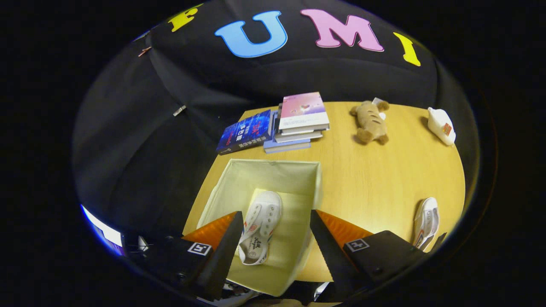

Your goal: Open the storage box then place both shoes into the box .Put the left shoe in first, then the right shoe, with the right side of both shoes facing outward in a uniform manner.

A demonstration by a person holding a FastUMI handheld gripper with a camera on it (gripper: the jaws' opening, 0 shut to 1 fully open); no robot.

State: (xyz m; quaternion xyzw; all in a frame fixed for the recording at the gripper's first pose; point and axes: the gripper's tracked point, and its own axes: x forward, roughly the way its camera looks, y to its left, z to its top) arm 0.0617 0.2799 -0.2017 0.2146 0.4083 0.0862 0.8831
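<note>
- The storage box (239, 179) stands open on the wooden table (375, 183) — one white shoe (260, 226) lies on its floor, between the fingers.
- The gripper (275, 230) hangs above the box, its fingers spread wide and gripping nothing.
- The second shoe (426, 221) lies on the table near its edge, well apart from the box.
- Beyond the box lie books (294, 123), a plush toy (370, 121) and a small white object (441, 125) — bare tabletop between.
</note>
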